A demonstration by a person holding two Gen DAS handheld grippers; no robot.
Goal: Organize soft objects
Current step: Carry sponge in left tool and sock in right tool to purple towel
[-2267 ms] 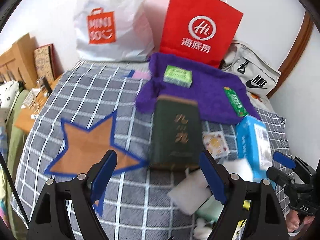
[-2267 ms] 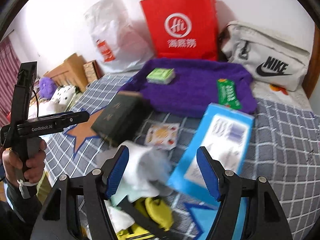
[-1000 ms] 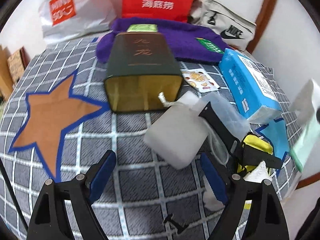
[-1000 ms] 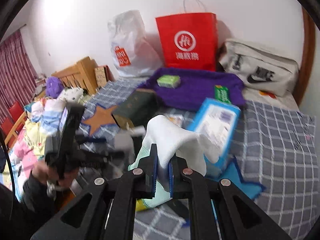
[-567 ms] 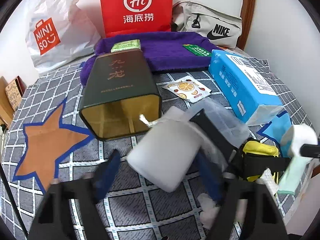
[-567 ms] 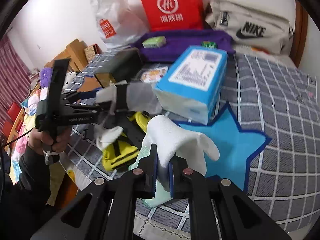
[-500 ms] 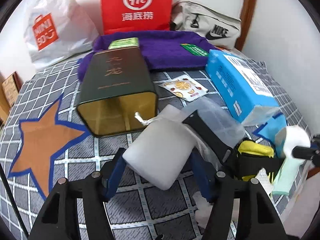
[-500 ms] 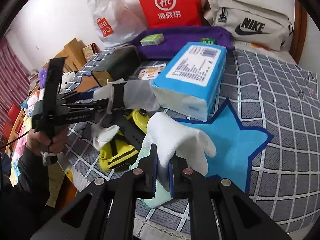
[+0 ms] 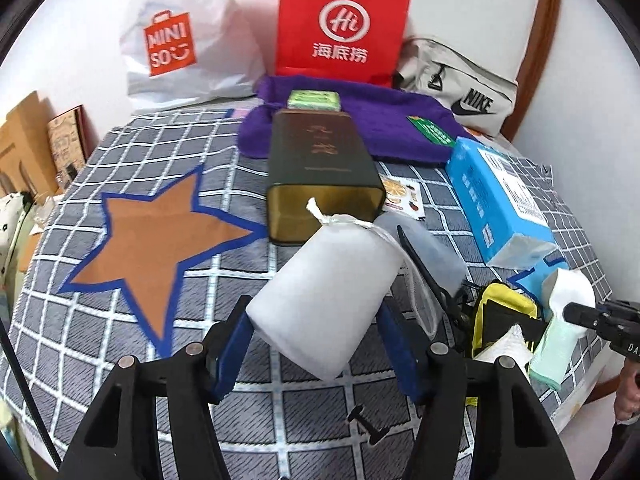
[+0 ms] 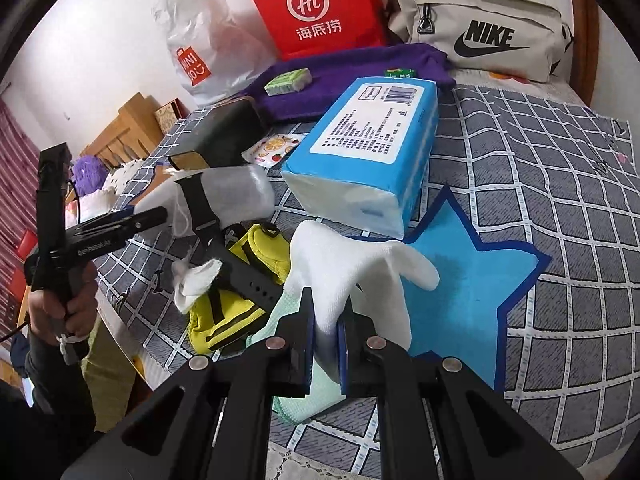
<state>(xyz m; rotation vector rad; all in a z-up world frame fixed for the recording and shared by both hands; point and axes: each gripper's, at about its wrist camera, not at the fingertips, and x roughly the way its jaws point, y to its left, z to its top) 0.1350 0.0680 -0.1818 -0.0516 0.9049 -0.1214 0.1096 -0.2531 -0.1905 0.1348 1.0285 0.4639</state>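
Left wrist view shows the left gripper (image 9: 316, 332) clamping the white pouch (image 9: 328, 300), right gripper (image 10: 325, 340) pinching the white cloth (image 10: 352, 264); both should lower onto the bed (image 10: 560, 184) gently.

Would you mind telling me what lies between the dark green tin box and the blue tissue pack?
A small sachet printed with orange slices lies flat on the checked cover between dark green tin box and blue tissue pack; both wrist views show it.
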